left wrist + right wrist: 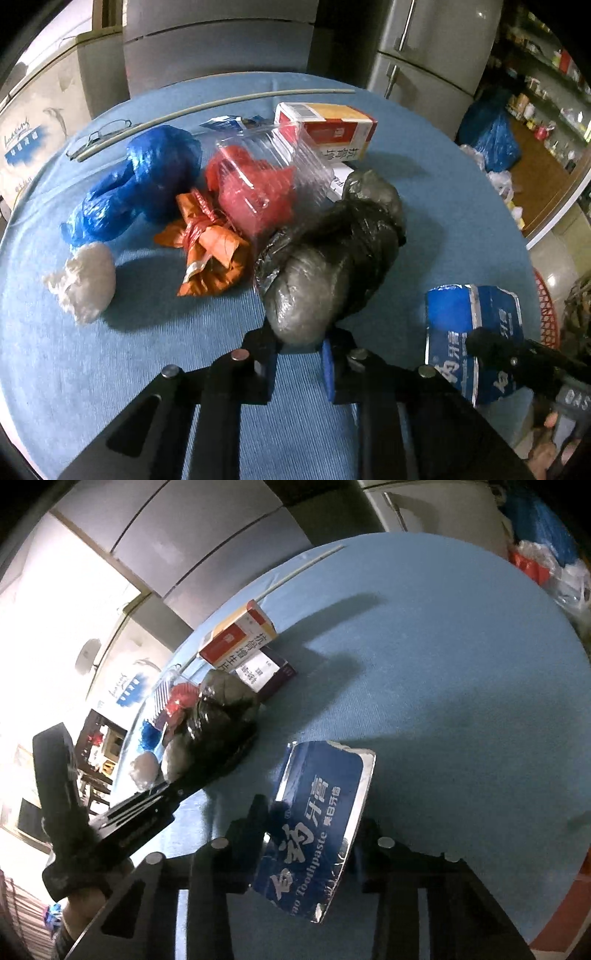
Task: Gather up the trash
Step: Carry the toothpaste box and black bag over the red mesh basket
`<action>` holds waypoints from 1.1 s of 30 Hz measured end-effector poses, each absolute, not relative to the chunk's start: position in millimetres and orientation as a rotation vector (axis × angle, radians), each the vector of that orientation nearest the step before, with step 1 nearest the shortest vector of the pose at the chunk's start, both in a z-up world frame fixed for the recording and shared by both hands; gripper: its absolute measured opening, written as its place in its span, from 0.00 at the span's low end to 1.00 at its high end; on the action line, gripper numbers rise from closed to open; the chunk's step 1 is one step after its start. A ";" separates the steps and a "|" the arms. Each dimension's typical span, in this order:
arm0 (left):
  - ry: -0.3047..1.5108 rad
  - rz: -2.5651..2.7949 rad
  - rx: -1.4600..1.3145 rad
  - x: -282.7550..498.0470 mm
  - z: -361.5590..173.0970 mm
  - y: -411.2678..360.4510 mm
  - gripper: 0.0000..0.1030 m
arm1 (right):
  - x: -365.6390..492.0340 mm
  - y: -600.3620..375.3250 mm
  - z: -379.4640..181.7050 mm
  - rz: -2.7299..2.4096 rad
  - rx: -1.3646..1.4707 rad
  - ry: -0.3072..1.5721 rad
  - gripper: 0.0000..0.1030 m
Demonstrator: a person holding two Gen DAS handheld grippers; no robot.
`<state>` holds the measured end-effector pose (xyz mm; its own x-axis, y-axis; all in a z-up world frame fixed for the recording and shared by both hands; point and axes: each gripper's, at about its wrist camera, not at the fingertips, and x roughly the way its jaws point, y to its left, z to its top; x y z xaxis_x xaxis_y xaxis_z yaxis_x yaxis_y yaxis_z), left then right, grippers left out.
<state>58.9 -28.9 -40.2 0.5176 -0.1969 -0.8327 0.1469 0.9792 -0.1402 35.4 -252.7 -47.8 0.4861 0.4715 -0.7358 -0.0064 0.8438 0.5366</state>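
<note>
Trash lies on a round table with a blue cloth (147, 350). My left gripper (301, 341) is shut on the near end of a knotted black plastic bag (325, 266), also in the right wrist view (210, 723). My right gripper (314, 823) is shut on a blue toothpaste box (314, 827), held above the cloth; the box shows in the left wrist view (469, 325). Behind lie a blue bag (140, 177), white crumpled tissue (86, 280), an orange wrapper (207, 243), a clear plastic container over red plastic (255, 173) and a red-and-white medicine box (328, 129).
A thin rod (207, 107) and eyeglasses (107, 129) lie at the table's far edge. A purple-and-white box (266, 672) sits beside the medicine box. Refrigerators (424, 48) stand behind. A blue bag (491, 136) is on the floor at right, a red basket (546, 306) by the table edge.
</note>
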 end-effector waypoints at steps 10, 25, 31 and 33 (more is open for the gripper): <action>0.961 -0.234 -0.099 31.4 -21.8 -21.4 0.18 | 18.4 -281.3 -28.8 0.289 0.582 0.975 0.33; 0.906 -0.281 -0.057 -9.5 7.7 -41.1 0.18 | -8.3 -324.1 -12.1 0.262 0.678 0.890 0.33; 0.886 -0.323 -0.013 -16.7 18.6 -64.5 0.18 | -22.8 -365.4 -4.2 0.206 0.742 0.823 0.33; 0.881 -0.340 0.003 -19.1 21.0 -74.4 0.18 | -28.8 -380.5 -3.1 0.180 0.764 0.804 0.33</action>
<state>-19.1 -74.4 21.0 0.5865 -0.2908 -0.7559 0.2933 0.9462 -0.1365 -28.8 -380.5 -3.1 0.6947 0.4209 -0.5833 0.1313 0.7231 0.6782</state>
